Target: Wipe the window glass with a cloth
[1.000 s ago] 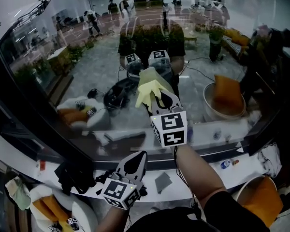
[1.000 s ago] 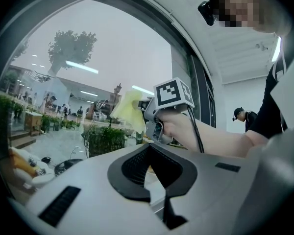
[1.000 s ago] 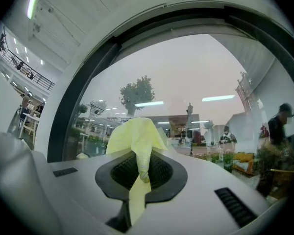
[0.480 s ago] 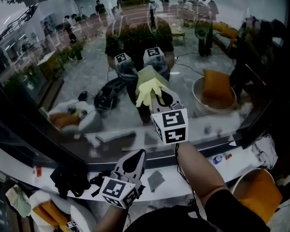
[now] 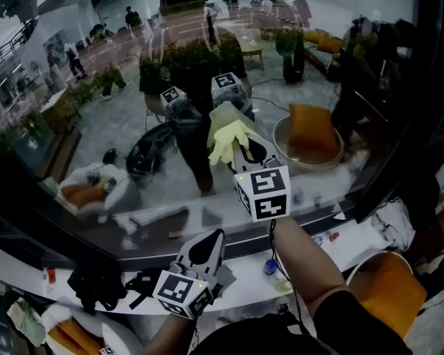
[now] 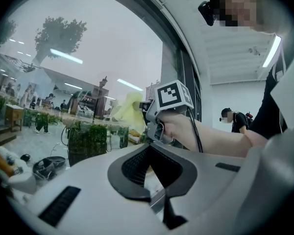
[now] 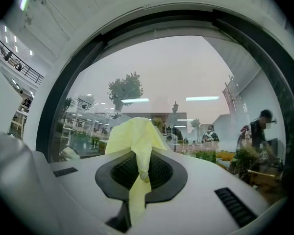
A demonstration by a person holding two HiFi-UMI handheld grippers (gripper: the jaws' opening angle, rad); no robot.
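The window glass [image 5: 96, 87] fills the upper head view and mirrors the room. My right gripper [image 5: 239, 148] is raised against it, shut on a pale yellow cloth [image 5: 228, 133] whose bunched end lies on the pane. In the right gripper view the cloth [image 7: 135, 133] hangs between the shut jaws of that gripper [image 7: 139, 164]. My left gripper [image 5: 209, 244] hangs low over the sill, shut and holding nothing. In the left gripper view, its jaws [image 6: 152, 155] point at the glass, with the right gripper [image 6: 159, 116] and the cloth [image 6: 127, 111] beyond them.
A white sill [image 5: 333, 251] runs under the glass, with a black bundle [image 5: 96, 283] at the left and a small bottle [image 5: 270, 266] near my right forearm. An orange basin [image 5: 388, 287] sits at the lower right. A dark window frame [image 5: 399, 124] stands at the right.
The scene behind the glass has shifted left in the head view, so the right gripper and its cloth now lie a little further right along the pane. The left gripper has barely moved.
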